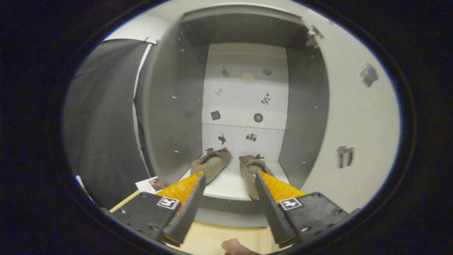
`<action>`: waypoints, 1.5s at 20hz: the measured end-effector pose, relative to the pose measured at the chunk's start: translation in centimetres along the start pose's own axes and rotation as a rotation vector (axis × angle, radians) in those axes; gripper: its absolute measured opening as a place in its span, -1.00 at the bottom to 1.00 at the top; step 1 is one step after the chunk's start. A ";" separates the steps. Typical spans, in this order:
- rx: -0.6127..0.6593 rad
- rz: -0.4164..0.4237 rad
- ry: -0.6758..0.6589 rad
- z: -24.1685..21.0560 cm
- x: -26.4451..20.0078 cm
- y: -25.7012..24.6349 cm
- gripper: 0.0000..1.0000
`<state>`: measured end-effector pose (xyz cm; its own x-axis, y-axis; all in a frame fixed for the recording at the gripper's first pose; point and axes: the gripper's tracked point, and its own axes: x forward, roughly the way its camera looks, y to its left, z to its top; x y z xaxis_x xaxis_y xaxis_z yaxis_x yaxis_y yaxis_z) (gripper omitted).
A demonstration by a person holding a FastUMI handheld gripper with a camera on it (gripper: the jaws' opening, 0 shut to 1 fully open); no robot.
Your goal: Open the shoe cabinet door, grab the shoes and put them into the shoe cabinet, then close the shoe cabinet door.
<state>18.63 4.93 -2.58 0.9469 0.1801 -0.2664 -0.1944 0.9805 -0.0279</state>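
The shoe cabinet (170,106) is standing open ahead of the hand-held gripper, its grey side walls framing a white back panel that is carrying several small stickers. The cabinet door (354,124) is swinging out on the right, hinged at the upper right corner, and is showing two blurred stickers on its pale inner face. A dark cloth wall (102,124) is hanging to the left of the cabinet. The white bottom shelf (230,184) is carrying the two brown shoes: the left shoe (211,163) and the right shoe (252,170) are lying side by side, apart, toes pointing toward the back panel. The hand-held gripper (229,182) is holding its fingers wide apart, gripping nothing, with the shoes just beyond the fingertips. A light wooden desk (212,239) is showing below the fingers, with a small card (150,185) lying at the cabinet's left foot.
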 end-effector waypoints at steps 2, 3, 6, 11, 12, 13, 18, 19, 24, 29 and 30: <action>0.000 0.001 -0.067 0.9 -5.5 0.0 0.99; -0.019 -0.010 -0.075 0.9 -8.1 -0.1 1.00; -0.022 -0.032 -0.083 0.0 -16.4 -0.2 1.00; -0.058 0.067 -0.139 -1.8 -27.5 -0.4 1.00; -0.039 0.090 -0.145 -2.0 -29.2 -0.7 1.00; -0.033 0.104 -0.171 -2.0 -30.8 -1.3 1.00; 0.018 0.008 -0.311 -2.6 -35.5 -9.6 1.00; 0.036 -0.012 -0.324 -2.9 -36.1 -11.5 1.00; 0.017 -0.164 -0.357 -4.2 -38.1 -20.7 1.00; 0.003 -0.217 -0.360 -6.7 -38.7 -24.8 1.00; -0.010 -0.229 -0.362 -7.3 -38.5 -25.8 1.00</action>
<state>-14.67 -27.83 1.33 0.9943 -0.0250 0.1034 0.0310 0.9979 -0.0571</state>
